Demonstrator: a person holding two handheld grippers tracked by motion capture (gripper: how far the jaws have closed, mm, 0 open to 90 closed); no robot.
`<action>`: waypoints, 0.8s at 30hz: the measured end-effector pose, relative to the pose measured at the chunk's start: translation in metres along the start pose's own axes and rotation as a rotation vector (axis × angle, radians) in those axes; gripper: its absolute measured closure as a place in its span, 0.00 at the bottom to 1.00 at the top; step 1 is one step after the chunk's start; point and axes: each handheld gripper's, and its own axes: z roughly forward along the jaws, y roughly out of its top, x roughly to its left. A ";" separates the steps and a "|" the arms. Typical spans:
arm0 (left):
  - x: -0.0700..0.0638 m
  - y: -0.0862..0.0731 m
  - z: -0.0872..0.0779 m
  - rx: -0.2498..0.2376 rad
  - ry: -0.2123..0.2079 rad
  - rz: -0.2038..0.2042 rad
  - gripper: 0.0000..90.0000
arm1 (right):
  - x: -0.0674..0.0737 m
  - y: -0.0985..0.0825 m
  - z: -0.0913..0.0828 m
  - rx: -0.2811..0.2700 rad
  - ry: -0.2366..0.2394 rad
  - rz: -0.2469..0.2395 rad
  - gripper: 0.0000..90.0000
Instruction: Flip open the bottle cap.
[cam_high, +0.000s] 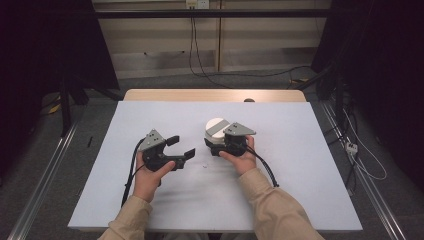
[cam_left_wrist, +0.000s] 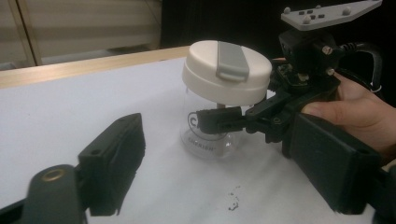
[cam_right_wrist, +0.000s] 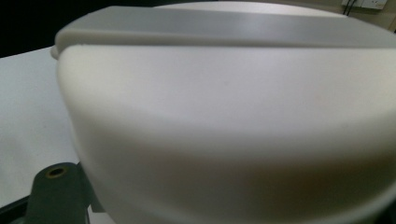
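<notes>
Jar (cam_high: 216, 131): clear glass body, cream-white lid (cam_high: 215, 125) with a grey strap across the top.

High view. Jar stands upright on the white tabletop (cam_high: 280, 165), at about its middle. Right hand-held gripper (cam_high: 212, 145) sits against the near side of the jar, held by the right hand (cam_high: 241, 157); grey three-cornered plate (cam_high: 238, 130) on top. Left hand-held gripper (cam_high: 181, 146) lies to the left of the jar and apart from it, jaws spread with nothing between them; left hand (cam_high: 150, 177) holds it. Beige sleeves (cam_high: 272, 210) on both forearms. Black cables trail from each gripper.

Left gripper view. Jar (cam_left_wrist: 212, 135) stands between and beyond the two black jaws, untouched by them. Right hand-held gripper (cam_left_wrist: 219, 120) is clamped on the glass body just under the lid (cam_left_wrist: 226, 72). Dark print on the glass: a round logo partly hidden behind the jaw, and below it a word that seems to begin "CHE"; the rest is too small to read. Small dark specks (cam_left_wrist: 232, 200) on the tabletop in front of the jar.

Right gripper view. Lid (cam_right_wrist: 233, 116) seen very close, grey strap (cam_right_wrist: 224, 28) along its top; white tabletop (cam_right_wrist: 28, 121) to the left of the jar.
</notes>
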 end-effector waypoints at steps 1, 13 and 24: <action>0.000 0.001 0.001 0.001 0.000 0.003 0.22 | 0.000 0.000 0.000 0.000 0.000 0.000 0.20; -0.002 0.008 0.017 0.044 -0.021 0.002 0.54 | 0.000 0.000 0.000 0.000 0.001 -0.003 0.20; -0.001 0.012 0.027 0.062 -0.046 0.001 0.73 | 0.000 0.000 0.000 0.001 0.000 -0.004 0.20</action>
